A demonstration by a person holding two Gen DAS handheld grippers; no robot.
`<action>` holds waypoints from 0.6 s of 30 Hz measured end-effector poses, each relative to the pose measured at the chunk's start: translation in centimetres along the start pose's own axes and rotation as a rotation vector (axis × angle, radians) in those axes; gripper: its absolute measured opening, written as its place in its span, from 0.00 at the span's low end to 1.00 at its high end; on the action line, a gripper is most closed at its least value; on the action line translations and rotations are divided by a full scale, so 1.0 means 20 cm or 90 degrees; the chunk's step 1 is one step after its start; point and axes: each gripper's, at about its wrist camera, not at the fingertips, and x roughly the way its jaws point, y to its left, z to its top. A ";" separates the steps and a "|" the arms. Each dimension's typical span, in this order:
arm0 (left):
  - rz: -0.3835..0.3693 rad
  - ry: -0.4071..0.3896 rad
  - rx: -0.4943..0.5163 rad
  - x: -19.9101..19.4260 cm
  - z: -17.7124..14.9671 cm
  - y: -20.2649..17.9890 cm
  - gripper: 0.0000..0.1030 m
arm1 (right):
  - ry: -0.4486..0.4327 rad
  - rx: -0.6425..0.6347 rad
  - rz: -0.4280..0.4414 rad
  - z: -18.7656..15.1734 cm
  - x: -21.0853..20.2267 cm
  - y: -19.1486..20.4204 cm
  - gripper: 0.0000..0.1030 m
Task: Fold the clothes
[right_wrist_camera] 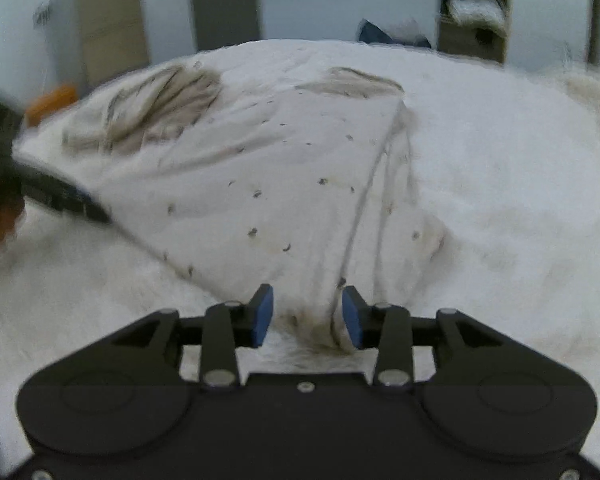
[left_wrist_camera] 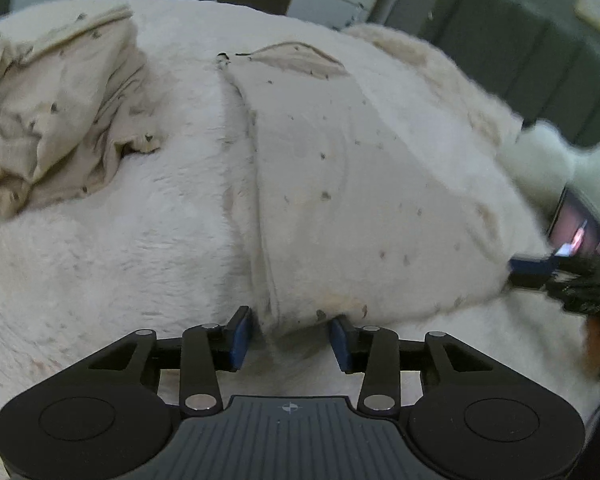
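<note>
Both jaws stood part open: left gripper (left_wrist_camera: pixel 290 338) and right gripper (right_wrist_camera: pixel 307 316) each straddled the speckled cream garment's (left_wrist_camera: pixel 340 184) near edge, unclamped, on the white fleece blanket (left_wrist_camera: pixel 120 280).

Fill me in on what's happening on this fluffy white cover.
A person with a gripper in each hand is folding a cream speckled garment laid on the white fleece cover. Both the left gripper and the right gripper stand open at the garment's near edge, the cloth lying between the pads but not pinched. A second, crumpled speckled piece waits off to the side.
</note>
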 end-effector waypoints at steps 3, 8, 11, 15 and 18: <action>0.026 -0.022 0.027 -0.08 0.03 0.01 0.36 | -0.014 0.119 0.049 0.01 -0.04 -0.15 0.36; -0.005 -0.126 0.030 -0.23 0.06 0.00 0.36 | -0.007 0.175 0.066 0.02 -0.02 -0.23 0.36; -0.077 -0.194 0.040 -0.26 0.07 -0.08 0.41 | -0.004 0.184 0.073 0.02 0.00 -0.24 0.36; -0.129 -0.138 0.067 -0.12 0.07 -0.19 0.44 | 0.009 0.186 0.080 0.02 0.03 -0.24 0.36; -0.061 -0.065 0.053 0.01 0.06 -0.18 0.44 | 0.014 0.187 0.079 0.02 0.02 -0.24 0.36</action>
